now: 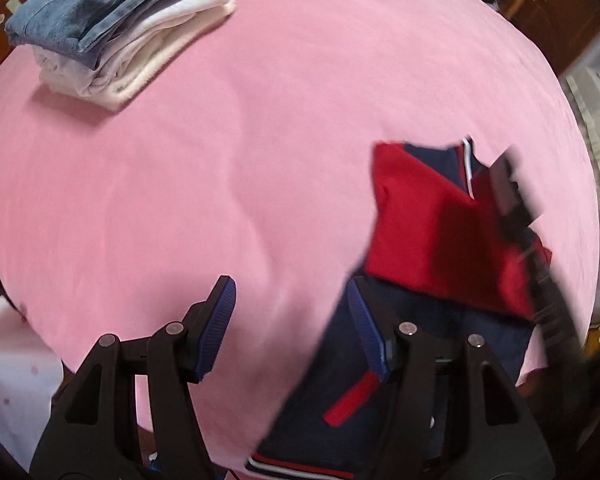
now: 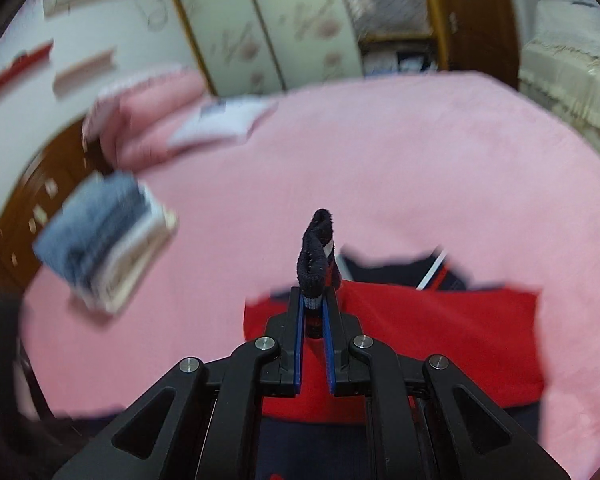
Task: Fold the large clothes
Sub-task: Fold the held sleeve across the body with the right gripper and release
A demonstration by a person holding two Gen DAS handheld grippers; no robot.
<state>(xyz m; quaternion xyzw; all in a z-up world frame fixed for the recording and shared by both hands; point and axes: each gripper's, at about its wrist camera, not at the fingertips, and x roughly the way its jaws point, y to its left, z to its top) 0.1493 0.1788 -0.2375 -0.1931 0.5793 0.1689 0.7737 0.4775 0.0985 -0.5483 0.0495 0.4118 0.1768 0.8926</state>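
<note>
Right gripper (image 2: pixel 314 312) clamped on dark ribbed cuff (image 2: pixel 314 256) of red and navy garment (image 1: pixel 428 232), spread on near right of pink bed (image 1: pixel 220 160); left gripper (image 1: pixel 292 320) half open, empty, just left of garment; folded pile (image 1: pixel 112 28) far left.

The left wrist camera sits just behind the left claw (image 1: pixel 292 320) and looks steeply down from close above onto the pink fabric-covered bed (image 1: pixel 260 140), with the stack of folded blue and white clothes (image 1: pixel 116 28) at the far upper left. The right wrist camera looks forward and slantwise down along the right claw (image 2: pixel 315 308), taking in the far wardrobe with pale floral doors (image 2: pixel 268 20). Both views share the pink surface, the folded stack, and the red and navy garment (image 1: pixel 432 220), which lies near each lens.
</note>
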